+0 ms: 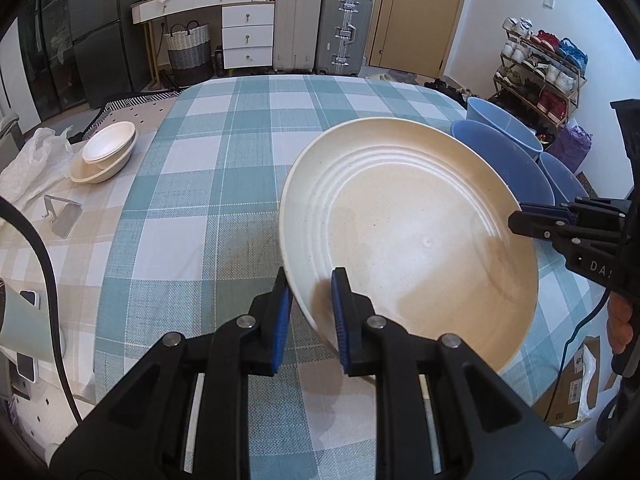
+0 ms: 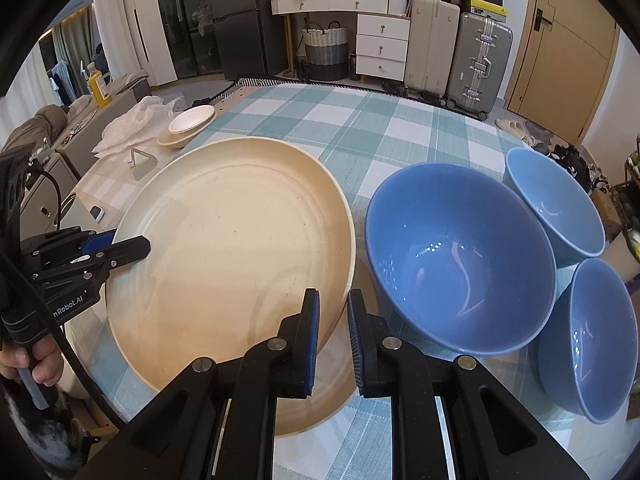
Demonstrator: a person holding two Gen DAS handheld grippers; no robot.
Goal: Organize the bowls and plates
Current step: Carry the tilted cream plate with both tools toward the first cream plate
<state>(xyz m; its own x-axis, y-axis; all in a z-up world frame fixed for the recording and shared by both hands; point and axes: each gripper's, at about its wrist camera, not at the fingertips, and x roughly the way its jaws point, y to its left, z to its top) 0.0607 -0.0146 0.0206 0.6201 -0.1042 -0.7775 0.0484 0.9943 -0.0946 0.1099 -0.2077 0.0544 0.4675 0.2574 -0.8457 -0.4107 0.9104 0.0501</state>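
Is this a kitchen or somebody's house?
Most likely a room in somebody's home, not a kitchen. Suitcases stand by a wooden door, a shoe rack is full of shoes, and the cream plate and blue bowls sit on a checked tablecloth.

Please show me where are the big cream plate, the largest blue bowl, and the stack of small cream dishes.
big cream plate [image 2: 224, 264], right wrist view, on its flat centre.
largest blue bowl [image 2: 460, 264], right wrist view, on its inner bottom.
stack of small cream dishes [image 1: 108, 146], left wrist view, on the top dish.
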